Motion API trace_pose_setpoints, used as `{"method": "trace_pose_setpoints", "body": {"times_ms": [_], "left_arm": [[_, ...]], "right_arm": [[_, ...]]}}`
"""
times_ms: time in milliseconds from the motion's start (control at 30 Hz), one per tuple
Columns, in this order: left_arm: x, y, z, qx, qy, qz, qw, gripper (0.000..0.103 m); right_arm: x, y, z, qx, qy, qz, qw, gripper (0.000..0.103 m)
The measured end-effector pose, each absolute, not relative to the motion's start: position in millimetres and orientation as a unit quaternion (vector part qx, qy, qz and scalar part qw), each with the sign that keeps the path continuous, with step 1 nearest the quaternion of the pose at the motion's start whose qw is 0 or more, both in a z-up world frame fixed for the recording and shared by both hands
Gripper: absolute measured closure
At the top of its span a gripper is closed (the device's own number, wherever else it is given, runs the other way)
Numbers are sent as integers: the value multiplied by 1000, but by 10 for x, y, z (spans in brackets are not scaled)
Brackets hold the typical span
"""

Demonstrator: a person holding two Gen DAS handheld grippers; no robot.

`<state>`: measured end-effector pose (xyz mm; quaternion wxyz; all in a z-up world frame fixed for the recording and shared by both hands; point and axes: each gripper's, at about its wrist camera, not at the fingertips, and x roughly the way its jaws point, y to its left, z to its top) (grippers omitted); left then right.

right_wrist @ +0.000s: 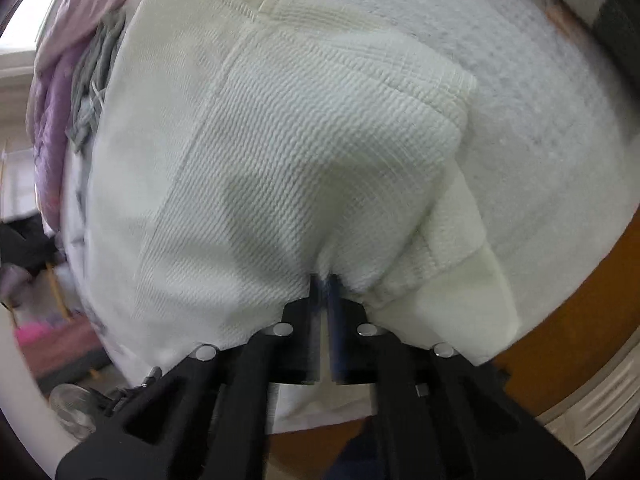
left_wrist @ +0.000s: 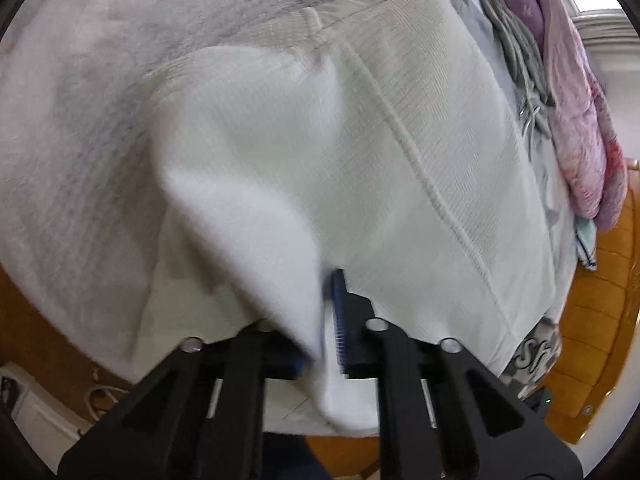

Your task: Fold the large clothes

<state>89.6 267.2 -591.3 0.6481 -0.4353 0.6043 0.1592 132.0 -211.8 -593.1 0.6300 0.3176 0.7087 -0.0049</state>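
A blurred fold of the cream waffle-knit garment (left_wrist: 256,240) hides one finger of the left hand-held gripper (left_wrist: 326,320). The grey printed cloth (left_wrist: 532,356) beneath shows only unreadable lettering.

the cream waffle-knit garment (left_wrist: 440,140) (right_wrist: 280,168) lay spread over the pale grey bed cover, its near edge lifted in two bunched folds, one sleeve doubled back across the body.
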Motion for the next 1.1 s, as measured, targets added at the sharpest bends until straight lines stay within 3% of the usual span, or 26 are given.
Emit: {"method": "trace_pose_setpoints", "body": {"times_ms": [267,367,400,467,500,733,867,933,1100], "left_arm": [[720,2653,-6088,-408,635,172,633,96],[760,2621,-6025,-404,632,158,642,95],[744,2623,-5984,-407,628,151,646,93],[703,2630,-5887,-414,619,131,654,56],[686,2637,-5846,-416,615,127,658,53],[648,2734,-5656,-439,586,121,671,53],[585,2864,-5665,-445,580,150,666,51],[565,2965,-5710,-452,578,172,657,41],[423,3063,-5910,-480,587,179,627,38]], "right_arm": [[1351,-2016,-5988,285,729,-9,622,100],[1518,-1778,-5762,223,735,-2,641,96],[1577,-1657,-5595,189,733,8,654,96],[1689,-1446,-5378,164,721,38,672,95],[1762,-1314,-5288,165,713,66,679,96],[2632,-1,-5161,93,657,198,722,103],[2986,468,-5557,36,691,194,696,103],[3038,541,-5837,10,711,186,678,103],[3062,393,-5991,65,736,174,651,103]]}}
